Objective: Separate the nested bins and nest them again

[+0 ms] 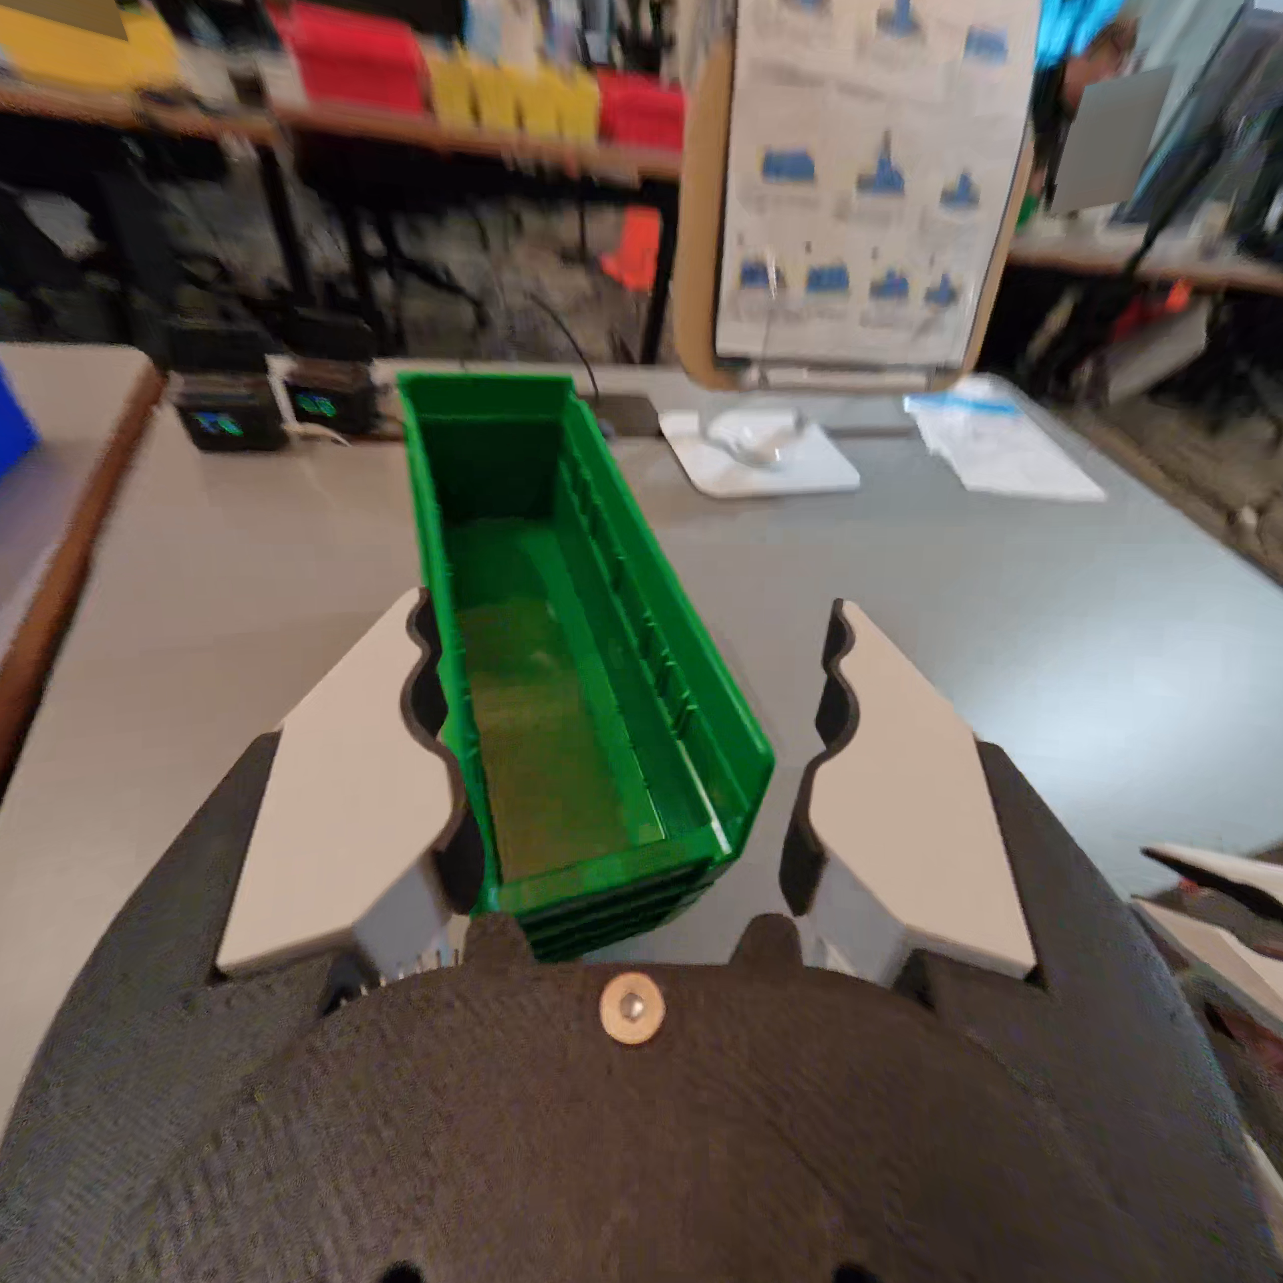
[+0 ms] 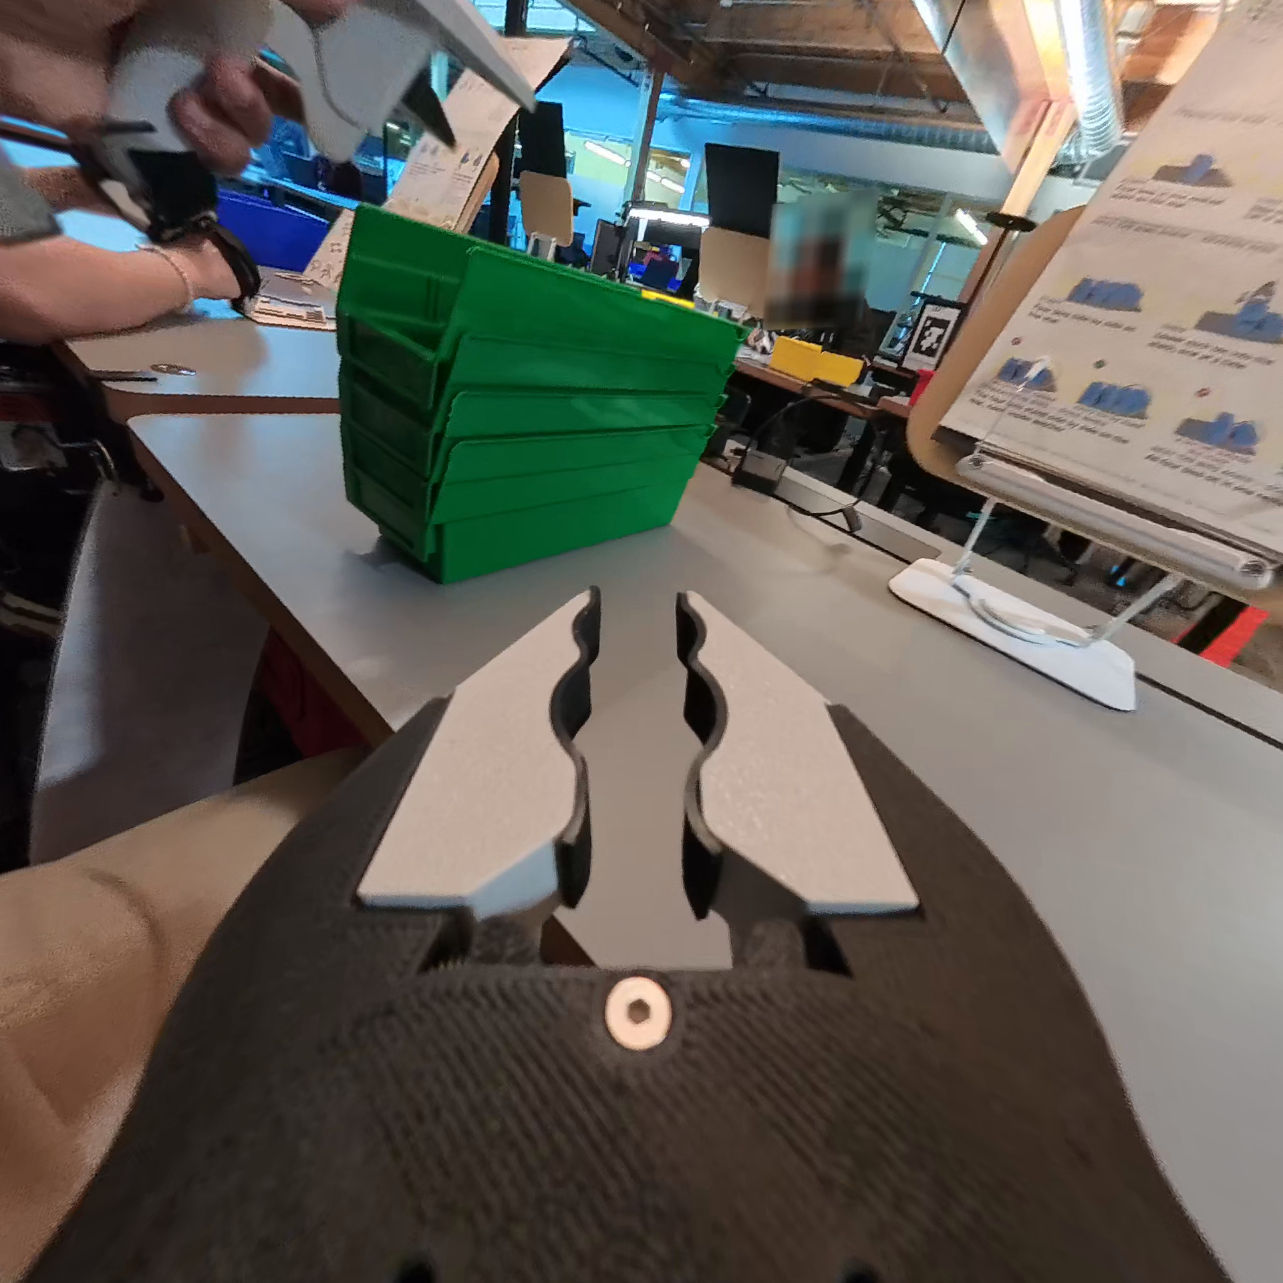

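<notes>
Green bins (image 2: 527,396) sit nested on the worktop (image 2: 902,798).
Left gripper (image 1: 628,618) spread wide above them; right gripper (image 2: 637,611) narrowly apart, empty.

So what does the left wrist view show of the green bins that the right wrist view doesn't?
Only the left wrist view looks down into the top bin's empty interior, with the open left gripper straddling its near end. Only the right wrist view shows the stack's side, with several nested rims layered, and the right gripper low, slightly open and short of it. Both show the green bins on the grey table beside the instruction-sheet stand.
</notes>
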`<state>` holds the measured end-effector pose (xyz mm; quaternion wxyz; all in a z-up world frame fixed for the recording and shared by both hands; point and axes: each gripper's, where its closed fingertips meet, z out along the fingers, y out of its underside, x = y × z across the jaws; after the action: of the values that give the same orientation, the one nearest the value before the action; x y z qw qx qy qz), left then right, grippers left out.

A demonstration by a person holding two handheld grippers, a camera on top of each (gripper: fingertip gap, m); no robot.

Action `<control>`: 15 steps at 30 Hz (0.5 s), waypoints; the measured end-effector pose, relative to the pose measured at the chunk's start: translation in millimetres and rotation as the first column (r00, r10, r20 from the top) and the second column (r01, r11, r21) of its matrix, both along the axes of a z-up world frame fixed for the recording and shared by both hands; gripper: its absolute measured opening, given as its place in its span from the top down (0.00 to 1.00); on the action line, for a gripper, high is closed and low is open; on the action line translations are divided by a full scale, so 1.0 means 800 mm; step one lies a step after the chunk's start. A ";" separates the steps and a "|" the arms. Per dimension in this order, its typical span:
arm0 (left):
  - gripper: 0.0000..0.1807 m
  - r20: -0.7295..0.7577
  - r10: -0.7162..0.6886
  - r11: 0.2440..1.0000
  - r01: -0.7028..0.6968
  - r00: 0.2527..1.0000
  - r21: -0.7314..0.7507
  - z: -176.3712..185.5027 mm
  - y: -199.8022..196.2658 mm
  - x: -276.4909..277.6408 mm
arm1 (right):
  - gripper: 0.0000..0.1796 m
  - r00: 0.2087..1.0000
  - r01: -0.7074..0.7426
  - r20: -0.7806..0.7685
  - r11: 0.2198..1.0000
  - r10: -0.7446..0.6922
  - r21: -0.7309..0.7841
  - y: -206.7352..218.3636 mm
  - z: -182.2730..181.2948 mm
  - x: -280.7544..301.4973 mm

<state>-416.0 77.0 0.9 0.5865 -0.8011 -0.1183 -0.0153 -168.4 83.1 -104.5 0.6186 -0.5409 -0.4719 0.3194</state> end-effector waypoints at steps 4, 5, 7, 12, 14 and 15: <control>0.23 -0.033 -0.036 0.896 0.018 0.999 -0.444 -0.054 0.053 -0.016 | 0.89 1.000 0.010 -0.020 0.999 -0.011 -0.046 0.008 -0.001 0.018; 0.22 -0.052 -0.037 0.853 0.004 0.998 -0.522 -0.065 0.062 -0.024 | 0.89 1.000 0.007 -0.024 0.997 -0.009 -0.072 0.009 -0.004 0.021; 0.21 -0.094 -0.025 0.767 -0.042 0.995 -0.641 -0.082 0.074 -0.044 | 0.89 0.999 -0.002 -0.035 0.991 -0.002 -0.135 0.010 -0.009 0.023; 0.23 -0.046 -0.046 0.608 -0.009 0.998 -0.794 -0.111 0.072 -0.057 | 0.89 0.999 -0.029 -0.046 0.981 0.021 -0.192 0.008 -0.015 0.022; 0.30 -0.012 -0.061 0.613 0.028 0.998 -0.790 -0.111 0.073 -0.054 | 0.89 0.998 -0.035 -0.050 0.981 0.026 -0.192 0.007 -0.013 0.023; 0.32 -0.012 -0.066 0.613 0.031 0.998 -0.789 -0.110 0.073 -0.054 | 0.89 0.998 -0.038 -0.052 0.980 0.028 -0.196 0.007 -0.013 0.022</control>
<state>-459.4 135.4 -87.2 0.1769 -0.9803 -0.0797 0.0381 -150.4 88.8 -115.2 0.5680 -0.5836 -0.4316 0.3881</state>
